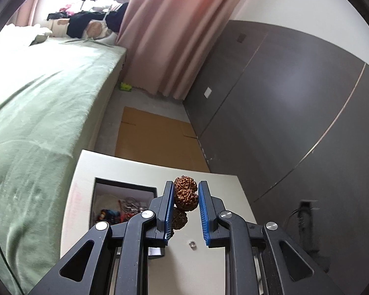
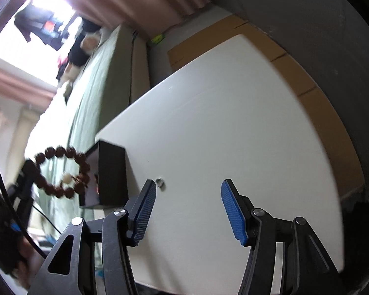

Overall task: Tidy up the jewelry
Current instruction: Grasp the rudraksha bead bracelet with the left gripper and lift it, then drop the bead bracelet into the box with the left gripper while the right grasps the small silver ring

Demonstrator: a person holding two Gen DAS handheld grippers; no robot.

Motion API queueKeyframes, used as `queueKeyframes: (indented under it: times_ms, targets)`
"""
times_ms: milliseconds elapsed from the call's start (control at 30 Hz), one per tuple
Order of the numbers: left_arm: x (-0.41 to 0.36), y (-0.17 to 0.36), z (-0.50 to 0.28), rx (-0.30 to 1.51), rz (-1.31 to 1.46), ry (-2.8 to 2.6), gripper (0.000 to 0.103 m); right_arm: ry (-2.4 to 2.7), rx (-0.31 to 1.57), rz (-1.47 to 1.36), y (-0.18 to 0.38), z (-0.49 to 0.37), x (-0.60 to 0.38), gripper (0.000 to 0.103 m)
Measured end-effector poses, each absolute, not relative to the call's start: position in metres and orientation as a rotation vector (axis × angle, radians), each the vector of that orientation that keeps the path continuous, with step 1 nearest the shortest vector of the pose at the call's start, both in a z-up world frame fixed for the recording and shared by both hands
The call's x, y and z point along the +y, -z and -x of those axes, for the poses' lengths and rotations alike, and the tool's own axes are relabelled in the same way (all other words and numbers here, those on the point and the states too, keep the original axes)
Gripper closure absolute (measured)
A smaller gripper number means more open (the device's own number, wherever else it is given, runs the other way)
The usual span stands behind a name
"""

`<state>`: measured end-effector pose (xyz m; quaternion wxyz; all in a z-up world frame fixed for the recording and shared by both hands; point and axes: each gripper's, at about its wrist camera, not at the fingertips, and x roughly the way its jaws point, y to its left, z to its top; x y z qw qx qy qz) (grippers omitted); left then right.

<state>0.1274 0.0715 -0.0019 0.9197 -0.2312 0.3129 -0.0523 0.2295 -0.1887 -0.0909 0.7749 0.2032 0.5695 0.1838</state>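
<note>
Two tongs: my left tongs point(image 1: 185, 211) grip the bead bracelet point(image 1: 185, 195) above the desk point(image 1: 216, 265), beside the open box point(image 1: 125, 186).
Right tongs point(image 2: 189, 211): wide, holding nothing.
Handling: hard knobbly beads, limp loop (pinch one bead).

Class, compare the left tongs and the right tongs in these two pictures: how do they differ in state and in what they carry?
The left tongs pinch a brown bead bracelet between their pads; the right tongs hold nothing.

The left tongs' jaws stand narrow, closed on the beads; the right tongs' jaws stand wide apart.

The left tongs sit near the open jewelry box; the right tongs sit over bare white table.

Both have black arms and blue ribbed pads.
</note>
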Motion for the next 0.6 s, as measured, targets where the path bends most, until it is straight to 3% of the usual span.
queueKeyframes:
  times_ms: [300, 600]
  targets:
    - [0.106, 0.009, -0.123, 0.634, 0.554, 0.085, 0.083, -0.428, 1.25, -0.195, 0.106, -0.234, -0.122, 0.074]
    - [0.132, 0.019, -0.124, 0.646, 0.618, 0.075, 0.083, -0.389, 1.217, -0.003, 0.11, -0.23, -0.089, 0.08]
